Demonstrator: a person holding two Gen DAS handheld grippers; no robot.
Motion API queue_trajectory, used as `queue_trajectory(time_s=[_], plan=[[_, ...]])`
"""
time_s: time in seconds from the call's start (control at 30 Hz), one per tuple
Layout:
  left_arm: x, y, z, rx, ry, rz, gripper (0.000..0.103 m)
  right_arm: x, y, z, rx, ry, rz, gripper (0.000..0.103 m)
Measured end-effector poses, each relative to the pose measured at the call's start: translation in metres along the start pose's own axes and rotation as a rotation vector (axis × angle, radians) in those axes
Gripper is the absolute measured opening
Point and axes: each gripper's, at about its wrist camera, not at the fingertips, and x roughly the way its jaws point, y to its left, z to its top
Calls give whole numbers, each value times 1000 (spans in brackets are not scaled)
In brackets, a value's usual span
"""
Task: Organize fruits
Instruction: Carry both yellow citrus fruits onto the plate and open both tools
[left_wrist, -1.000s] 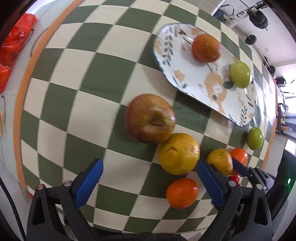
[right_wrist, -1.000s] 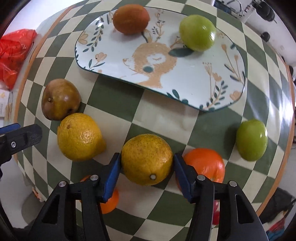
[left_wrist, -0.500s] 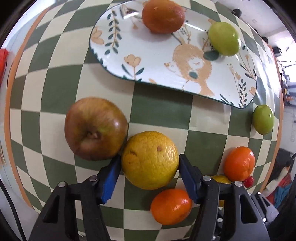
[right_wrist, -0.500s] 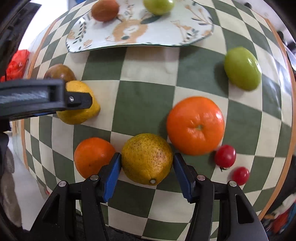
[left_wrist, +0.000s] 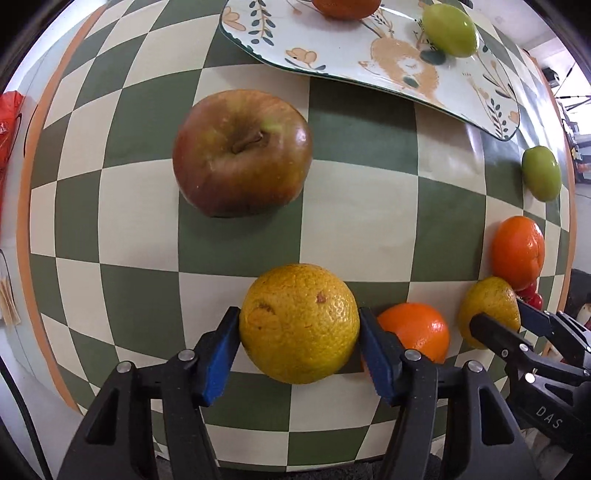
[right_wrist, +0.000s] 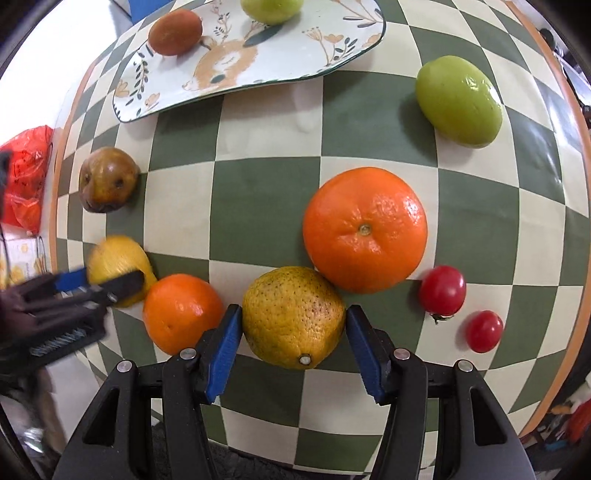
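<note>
Left jaws: the left gripper (left_wrist: 299, 345) has its blue pads pressed on both sides of a yellow-orange citrus (left_wrist: 299, 323), clamped across its middle.
Right jaws: the right gripper (right_wrist: 293, 345) is closed on a second, more speckled yellow citrus (right_wrist: 293, 317), pads touching each flank.
Where they are: both fruits are at the near edge of the checked tablecloth (left_wrist: 362, 206), well apart from the patterned plate (left_wrist: 332, 51) at 12 o'clock. Whether either is lifted off the cloth I cannot tell.
Left fruit heading: almost round, no clear long axis; scarred skin faces the camera.
Right fruit heading: slightly egg-shaped, long axis running 12 to 6 o'clock, stem button toward 6, at the camera.
Neighbours, left: a small orange (left_wrist: 413, 330) touches the right pad at 3 o'clock; the brown-red apple (left_wrist: 242, 153) sits apart at 11.
Neighbours, right: the big orange (right_wrist: 365, 229) touches the held fruit at 1 o'clock, a small one (right_wrist: 183, 312) is just beside the left pad at 9, and cherry tomatoes (right_wrist: 442, 290) lie at 3.
Risk, nudging: lifting at a slant would likely roll the touching oranges, perhaps off the near edge.
Risk, slipping: round waxy skin held on two narrow pads could probably twist out.
Risk, collision: the grippers work side by side and might clash heading to the plate.
</note>
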Motion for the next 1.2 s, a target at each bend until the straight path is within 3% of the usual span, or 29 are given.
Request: queue_trajectory(time_s=[0.33,0.53,0.73,0.83,0.97,1.2], plan=[[-1,-4,-7,-6,-16,1,59,12,16,19,-14,9,-1,61],[-55,-9,-9,-9,-77,-87,59,-2,21,18,11,-27,38,61],[-122,-20,37,6,-194,-169,59,-68,25,48,39,-166,150,61],[-129,-20,76,4,-217,-143,59,-82,31,83,41,-202,167,61],[-108,-13,123,-13,-157,-109,59,-77,38,130,43,-209,150,61],[-74,1,155,-54,-47,-132,59,-40,49,185,20,-150,85,61]])
